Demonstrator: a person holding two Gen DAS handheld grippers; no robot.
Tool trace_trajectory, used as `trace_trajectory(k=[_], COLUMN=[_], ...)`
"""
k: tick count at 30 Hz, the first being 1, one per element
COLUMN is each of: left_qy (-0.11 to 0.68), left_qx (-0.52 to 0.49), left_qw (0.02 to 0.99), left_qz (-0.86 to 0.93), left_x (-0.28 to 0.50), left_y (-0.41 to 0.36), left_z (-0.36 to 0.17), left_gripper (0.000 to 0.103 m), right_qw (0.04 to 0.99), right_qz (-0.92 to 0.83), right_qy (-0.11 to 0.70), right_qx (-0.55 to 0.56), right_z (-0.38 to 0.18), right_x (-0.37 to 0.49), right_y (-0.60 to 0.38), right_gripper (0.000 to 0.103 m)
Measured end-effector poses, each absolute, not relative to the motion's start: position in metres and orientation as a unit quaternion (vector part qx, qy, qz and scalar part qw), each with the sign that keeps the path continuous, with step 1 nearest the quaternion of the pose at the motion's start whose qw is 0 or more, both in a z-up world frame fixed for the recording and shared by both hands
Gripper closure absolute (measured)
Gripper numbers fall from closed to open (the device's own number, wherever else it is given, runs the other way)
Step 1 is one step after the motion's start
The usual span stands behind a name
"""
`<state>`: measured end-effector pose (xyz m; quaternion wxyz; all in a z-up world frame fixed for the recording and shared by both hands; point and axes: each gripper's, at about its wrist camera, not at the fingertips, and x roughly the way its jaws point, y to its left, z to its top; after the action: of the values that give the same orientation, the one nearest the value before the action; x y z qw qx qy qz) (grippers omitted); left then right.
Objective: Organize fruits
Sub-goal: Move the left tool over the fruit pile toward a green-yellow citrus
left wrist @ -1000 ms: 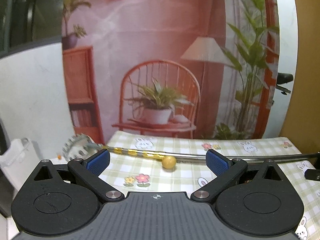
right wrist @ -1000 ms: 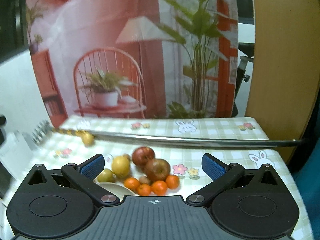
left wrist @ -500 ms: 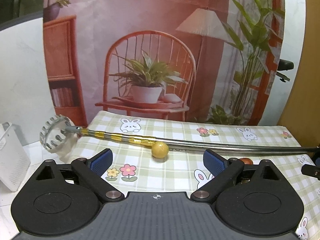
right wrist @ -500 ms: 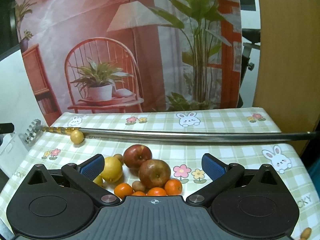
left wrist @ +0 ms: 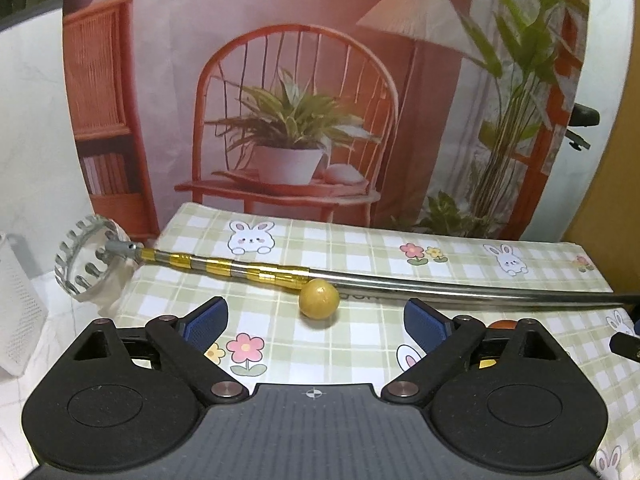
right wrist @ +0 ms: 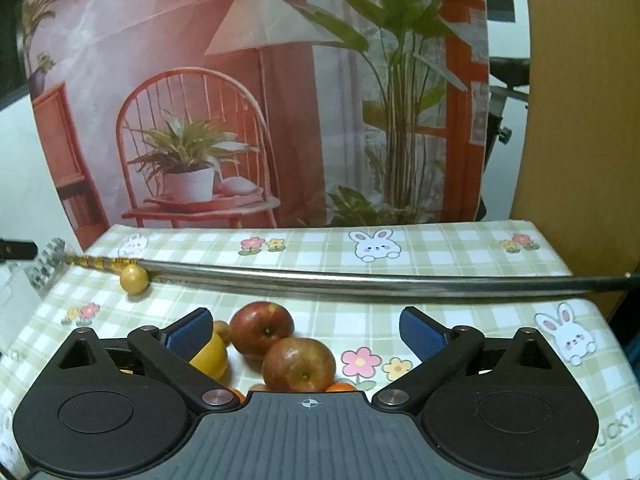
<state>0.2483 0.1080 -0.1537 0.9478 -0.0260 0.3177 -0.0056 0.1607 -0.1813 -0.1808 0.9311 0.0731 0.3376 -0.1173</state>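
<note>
R gripper (right wrist: 304, 330) spread, empty, over the fruit pile: near apple (right wrist: 299, 364) just below the pads, far apple (right wrist: 262, 328) touching it, lemon (right wrist: 210, 354) by the L pad. Risk: closing nudges the touching apples, they roll. L gripper (left wrist: 316, 316) spread, empty, near the gold ball (left wrist: 319, 298) beside the metal rod (left wrist: 440, 286). Vs 0.5 s ago: R is closer in and the oranges are mostly hidden.
</note>
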Motion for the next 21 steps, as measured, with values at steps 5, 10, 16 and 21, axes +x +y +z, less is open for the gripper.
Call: trace_trajectory(k=[5, 10, 16, 21], left_qy=[0.333, 0.351, 0.399, 0.432], left_qx=[-0.045, -0.066, -0.066, -0.097], left_qw=[0.942, 0.934, 0.913, 0.890], left_qz=[0.000, -0.007, -0.060, -0.107], left_x=[0.265, 0.271, 0.265, 0.258], left_y=[0.118, 0.125, 0.108, 0.092], left_z=[-0.163, -0.172, -0.194, -0.218], left_gripper=[0.010, 0.012, 0.018, 0.021], right_qw=[0.926, 0.920, 0.916, 0.908], right_qz=[-0.123, -0.118, -0.119, -0.113], right_qy=[0.345, 0.356, 0.366, 0.376], right_qx=[0.092, 0.113, 0.110, 0.147], right_z=[-0.186, -0.191, -0.195, -0.200], right_x=[0.170, 0.177, 0.182, 0.181], right_y=[-0.191, -0.194, -0.190, -0.194], right_gripper=[0.008, 0.008, 0.008, 0.008])
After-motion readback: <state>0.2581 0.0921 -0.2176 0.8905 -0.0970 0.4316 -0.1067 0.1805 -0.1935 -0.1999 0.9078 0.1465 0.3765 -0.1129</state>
